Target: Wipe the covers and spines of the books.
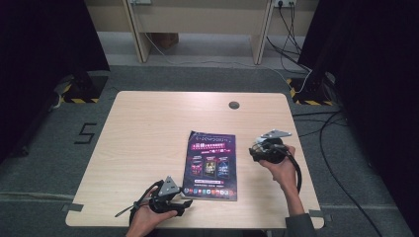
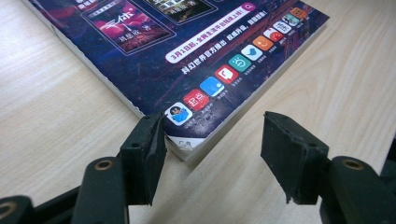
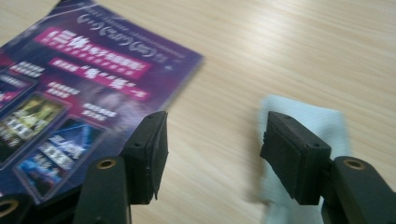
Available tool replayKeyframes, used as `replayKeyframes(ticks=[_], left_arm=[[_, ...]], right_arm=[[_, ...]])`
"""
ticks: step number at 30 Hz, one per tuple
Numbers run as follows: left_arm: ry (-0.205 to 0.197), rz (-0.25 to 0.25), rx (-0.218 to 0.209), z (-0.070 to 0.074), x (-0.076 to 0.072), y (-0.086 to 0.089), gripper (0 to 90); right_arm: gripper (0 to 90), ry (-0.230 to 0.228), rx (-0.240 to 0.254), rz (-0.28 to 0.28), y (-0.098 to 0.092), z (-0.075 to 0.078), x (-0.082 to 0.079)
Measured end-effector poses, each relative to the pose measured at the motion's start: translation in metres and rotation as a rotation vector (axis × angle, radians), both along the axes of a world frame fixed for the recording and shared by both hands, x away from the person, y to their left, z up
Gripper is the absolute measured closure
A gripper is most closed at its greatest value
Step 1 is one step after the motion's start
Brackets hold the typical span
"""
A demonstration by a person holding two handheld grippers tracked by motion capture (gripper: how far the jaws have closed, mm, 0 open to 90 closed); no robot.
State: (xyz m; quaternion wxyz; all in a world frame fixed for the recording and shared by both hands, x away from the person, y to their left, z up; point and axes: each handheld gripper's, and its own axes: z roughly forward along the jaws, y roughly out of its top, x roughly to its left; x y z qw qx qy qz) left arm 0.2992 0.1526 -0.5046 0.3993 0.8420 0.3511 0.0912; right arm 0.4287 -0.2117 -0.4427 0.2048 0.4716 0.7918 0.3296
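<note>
Left tongs, half-open, straddle the magazine's near corner (one pad touching it); close squarely there. Right tongs hang empty, apart.

Pale wood table on grey carpet; black curtains both sides; wooden desk legs behind; cables trailing; floor mark "5".
</note>
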Motion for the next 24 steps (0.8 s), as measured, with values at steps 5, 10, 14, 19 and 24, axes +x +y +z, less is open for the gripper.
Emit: replayKeyframes(ticks=[5, 10, 14, 19, 24], left_arm=[[-0.001, -0.014, 0.007, 0.000, -0.002, -0.002, 39.7], [0.007, -0.040, 0.003, -0.002, -0.002, -0.005, 39.2], [-0.004, -0.024, -0.024, 0.001, 0.000, 0.000, 36.2], [0.000, -0.003, -0.067, 0.002, 0.005, 0.011, 29.3], [-0.002, 0.015, -0.094, 0.004, 0.007, 0.016, 26.0]], right_arm=[[43.4, -0.009, -0.028, -0.071, -0.024, 0.003, 0.001], [46.4, 0.011, -0.052, -0.102, -0.038, -0.004, 0.004], [47.8, 0.037, -0.090, -0.109, -0.044, -0.013, 0.008], [48.9, 0.058, -0.124, -0.100, -0.043, -0.019, 0.011], [48.5, 0.075, -0.141, -0.099, -0.041, -0.027, 0.016]])
